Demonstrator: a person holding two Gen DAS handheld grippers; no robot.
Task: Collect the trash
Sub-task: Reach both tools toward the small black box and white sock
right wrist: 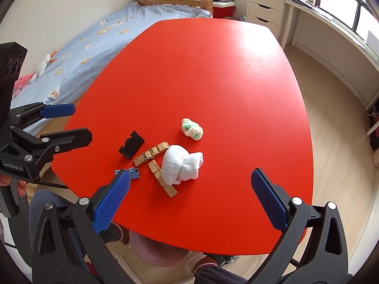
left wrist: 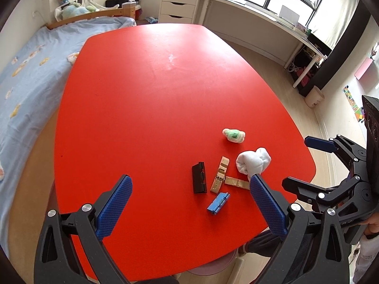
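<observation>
On the red table [left wrist: 142,94] lies a cluster: a white rolled sock [left wrist: 253,161] [right wrist: 181,164], a green-and-white balled sock [left wrist: 233,135] [right wrist: 192,129], a black clip piece [left wrist: 198,177] [right wrist: 131,144], tan wooden pieces [left wrist: 220,175] [right wrist: 154,155] and a small blue piece [left wrist: 218,203] [right wrist: 132,172]. My left gripper [left wrist: 189,203] is open and empty, hovering just short of the cluster. My right gripper [right wrist: 189,196] is open and empty above the table's near edge, just short of the white sock; it also shows at the right in the left wrist view [left wrist: 305,163].
A pink bin [right wrist: 161,253] stands on the floor under the table's near edge. A bed [left wrist: 28,75] runs along the table's left side. A white drawer unit [left wrist: 178,2] and a long desk under the window [left wrist: 260,19] stand beyond. My left gripper shows at the left in the right wrist view [right wrist: 68,123].
</observation>
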